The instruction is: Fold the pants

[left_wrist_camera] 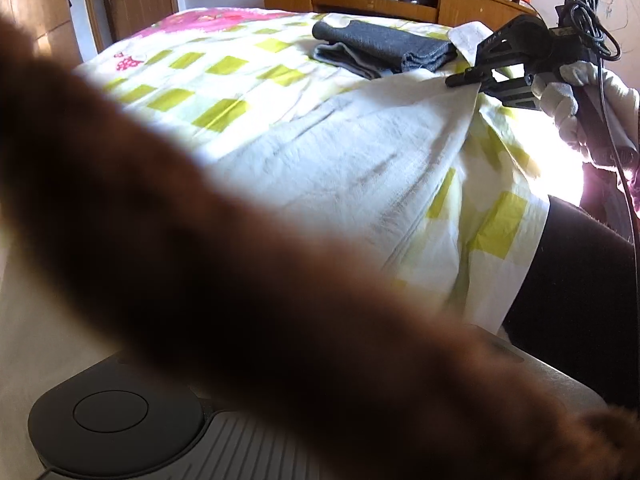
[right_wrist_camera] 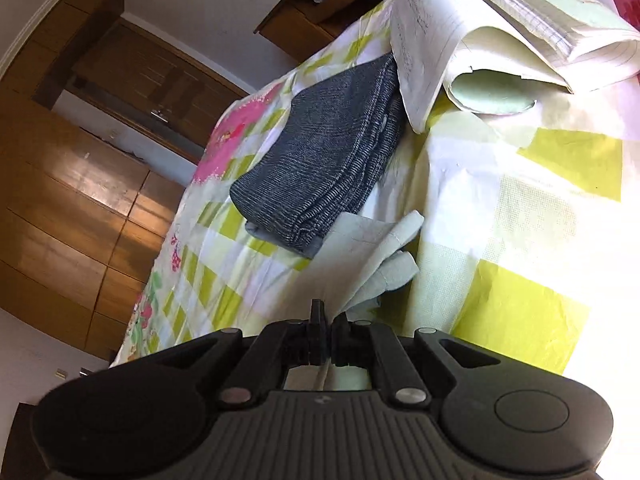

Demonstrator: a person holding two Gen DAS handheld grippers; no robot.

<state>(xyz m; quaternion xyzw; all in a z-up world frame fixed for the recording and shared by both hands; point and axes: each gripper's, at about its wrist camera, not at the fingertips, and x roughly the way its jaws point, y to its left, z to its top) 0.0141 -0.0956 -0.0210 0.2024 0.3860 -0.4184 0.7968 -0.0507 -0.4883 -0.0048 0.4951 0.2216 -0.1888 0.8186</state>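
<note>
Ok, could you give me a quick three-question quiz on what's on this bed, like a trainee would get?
1. True or false: the folded dark grey garment lies on the bed.
2. What is the right gripper pinching? A) a sock B) the pale cloth C) the dark grey garment
3. Fill in: an open ___ lies beside the garment, one page hanging over its edge.
Key: 1 true; 2 B; 3 notebook.
</note>
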